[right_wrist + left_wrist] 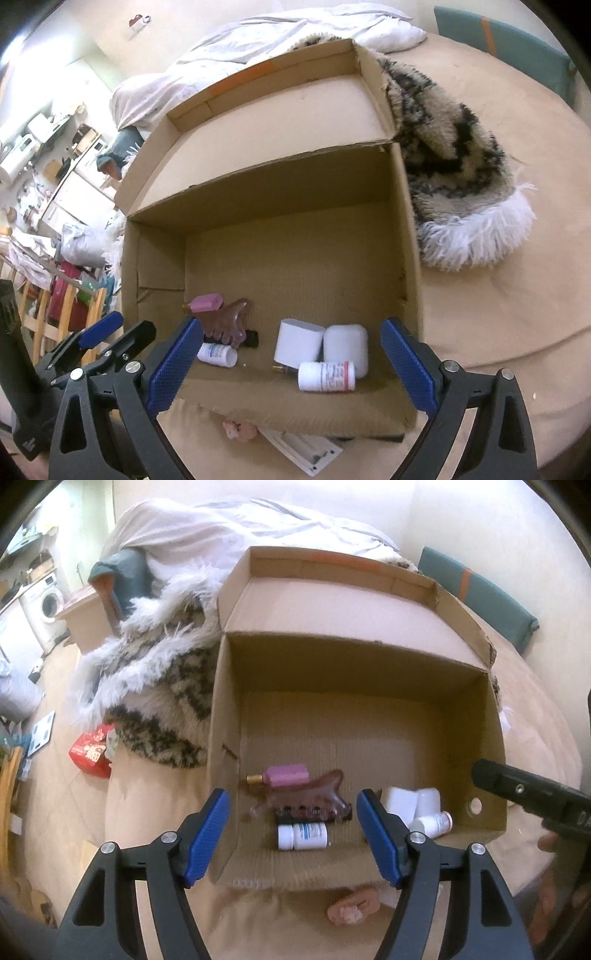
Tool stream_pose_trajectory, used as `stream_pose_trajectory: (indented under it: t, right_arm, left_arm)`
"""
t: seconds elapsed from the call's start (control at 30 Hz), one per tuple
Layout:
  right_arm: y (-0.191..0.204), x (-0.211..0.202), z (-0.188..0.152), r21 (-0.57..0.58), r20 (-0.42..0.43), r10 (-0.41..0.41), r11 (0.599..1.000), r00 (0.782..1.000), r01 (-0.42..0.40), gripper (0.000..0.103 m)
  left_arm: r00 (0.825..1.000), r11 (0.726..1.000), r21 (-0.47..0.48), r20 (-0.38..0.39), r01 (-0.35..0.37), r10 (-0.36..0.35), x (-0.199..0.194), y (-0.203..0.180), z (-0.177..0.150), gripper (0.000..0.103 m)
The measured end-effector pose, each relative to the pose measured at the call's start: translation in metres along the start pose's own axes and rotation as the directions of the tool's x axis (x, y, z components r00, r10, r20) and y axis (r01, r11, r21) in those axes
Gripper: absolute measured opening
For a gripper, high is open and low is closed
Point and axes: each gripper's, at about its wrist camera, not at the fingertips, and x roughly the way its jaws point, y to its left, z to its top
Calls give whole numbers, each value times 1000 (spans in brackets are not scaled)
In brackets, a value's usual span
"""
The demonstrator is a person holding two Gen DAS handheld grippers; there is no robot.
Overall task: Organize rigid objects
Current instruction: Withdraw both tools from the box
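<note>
Both tongs are held empty above the near edge of the cardboard box (410, 236): the right gripper (291, 365) spread fully wide, the left gripper (293, 834) roughly half open. Inside lie white bottles (327, 376), a brown comb (314, 794) and a pink bottle (288, 774). A pink clip (351, 910) remains outside; it should be approached squarely and gripped across its middle.

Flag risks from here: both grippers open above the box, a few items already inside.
1. The pill bottle with the red label lies on its side against the white case; a nudge could roll it.
2. The pink item sits on the bed just outside the cardboard box's near wall, partly hidden, easy to miss.
3. The left hand-held gripper and right hand-held gripper hover close together; they could collide.
</note>
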Motion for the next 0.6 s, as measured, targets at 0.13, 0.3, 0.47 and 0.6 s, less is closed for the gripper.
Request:
stream_pose_trajectory:
  t: [0.13, 0.3, 0.47, 0.6]
  right_arm:
    - [2, -7, -11, -12, -2, -13, 1000, 1000, 13, 103]
    - [1, -13, -30, -5, -19, -5, 1000, 1000, 5, 103]
    - [-5, -15, -46, 0, -55, -17, 1000, 998, 17, 103]
    - [-17, -13, -54, 43, -89, -10, 999, 996, 13, 103]
  left_arm:
    - [1000, 1000, -11, -14, -5, 4, -5, 4, -12, 69]
    - [999, 1000, -17, -31, -7, 6, -10, 5, -23, 69]
    - [999, 999, -31, -41, -14, 12, -11, 9, -33, 69]
    - [997, 996, -88, -76, -12, 5, -7, 20, -39, 69]
